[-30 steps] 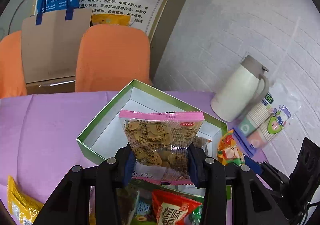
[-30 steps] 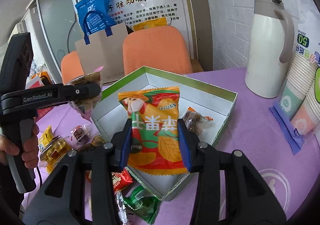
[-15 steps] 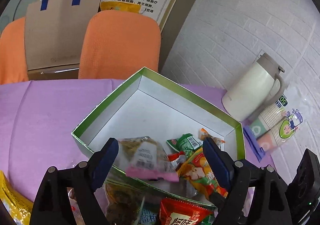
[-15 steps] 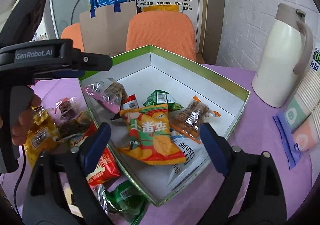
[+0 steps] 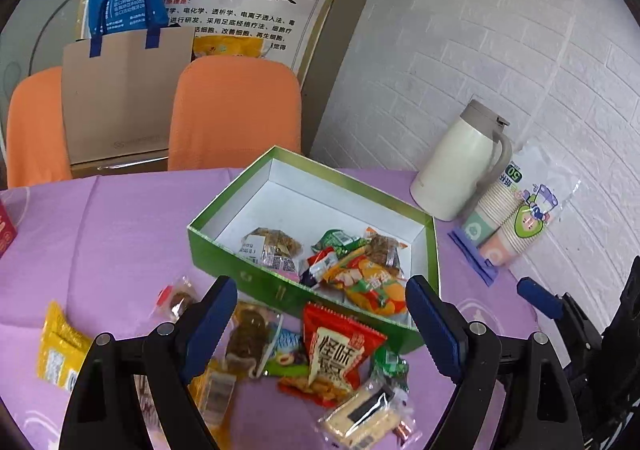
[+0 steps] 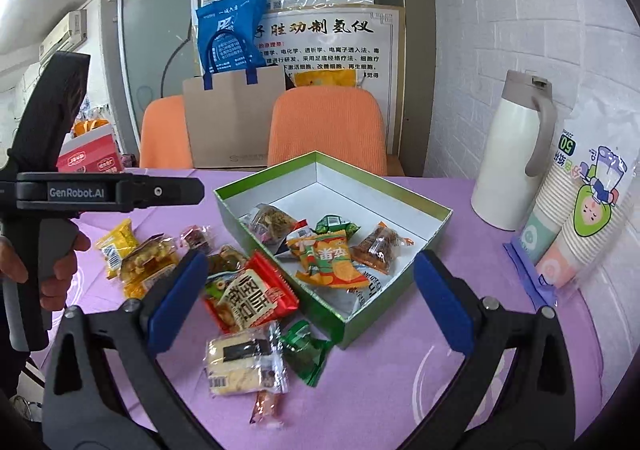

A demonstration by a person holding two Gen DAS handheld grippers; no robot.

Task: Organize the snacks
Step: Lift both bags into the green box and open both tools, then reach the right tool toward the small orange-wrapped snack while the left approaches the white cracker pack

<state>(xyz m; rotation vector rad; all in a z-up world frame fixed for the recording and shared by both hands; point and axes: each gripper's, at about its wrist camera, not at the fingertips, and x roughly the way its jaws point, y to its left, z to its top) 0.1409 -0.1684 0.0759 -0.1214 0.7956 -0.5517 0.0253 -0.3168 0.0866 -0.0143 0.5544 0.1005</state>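
A green box (image 5: 280, 290) (image 6: 440, 212) with a white inside holds several snack packets, among them an orange packet (image 5: 370, 286) (image 6: 330, 260) and a pink-edged nut packet (image 5: 274, 248) (image 6: 270, 222). Loose snacks lie on the purple cloth in front of it: a red packet (image 5: 334, 350) (image 6: 250, 296), a pale wafer packet (image 5: 362, 416) (image 6: 242, 364), a green candy (image 6: 306, 352) and yellow packets (image 5: 60, 348) (image 6: 116, 244). My left gripper (image 5: 320, 324) is open and empty above the loose snacks. My right gripper (image 6: 308, 294) is open and empty above the box's near corner.
A white thermos (image 5: 460, 170) (image 6: 512, 154) and a pack of paper cups (image 5: 516, 218) (image 6: 580, 218) stand right of the box by the brick wall. Orange chairs (image 5: 236, 114) and a paper bag (image 5: 120, 98) are behind the table. A red carton (image 6: 90, 156) sits at far left.
Both grippers let go of their packets, which now lie in the box, then opened wide and pulled back and up from the box.
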